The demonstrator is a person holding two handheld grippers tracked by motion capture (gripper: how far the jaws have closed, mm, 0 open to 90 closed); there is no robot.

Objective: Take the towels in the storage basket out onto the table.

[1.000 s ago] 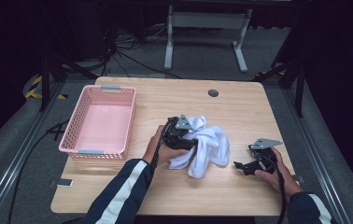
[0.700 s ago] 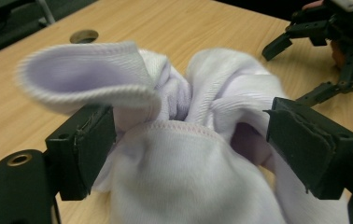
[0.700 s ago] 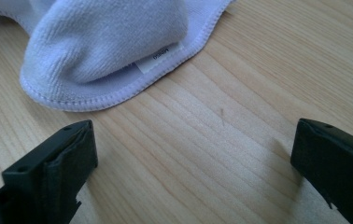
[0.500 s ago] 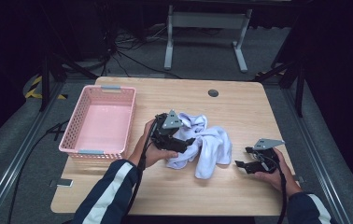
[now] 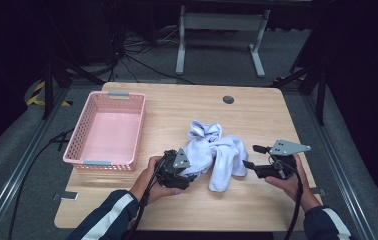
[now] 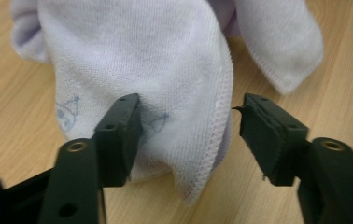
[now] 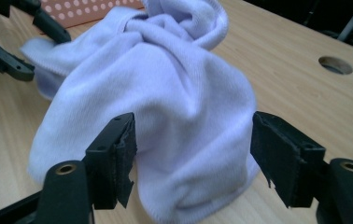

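Dark room, pale wood counter (image 5: 257,115). Left tool (image 6: 188,135) has been closing, jaws part open astride a stitched corner of the white towel (image 5: 212,150), pads not yet pressing. Right tool (image 7: 193,154) likewise closing, jaws apart around the towel's other end. Towel lies crumpled mid-counter, right of the pink basket (image 5: 79,147). Best, I judge: push each tool deeper over one single layer, close firmly, then lift together.
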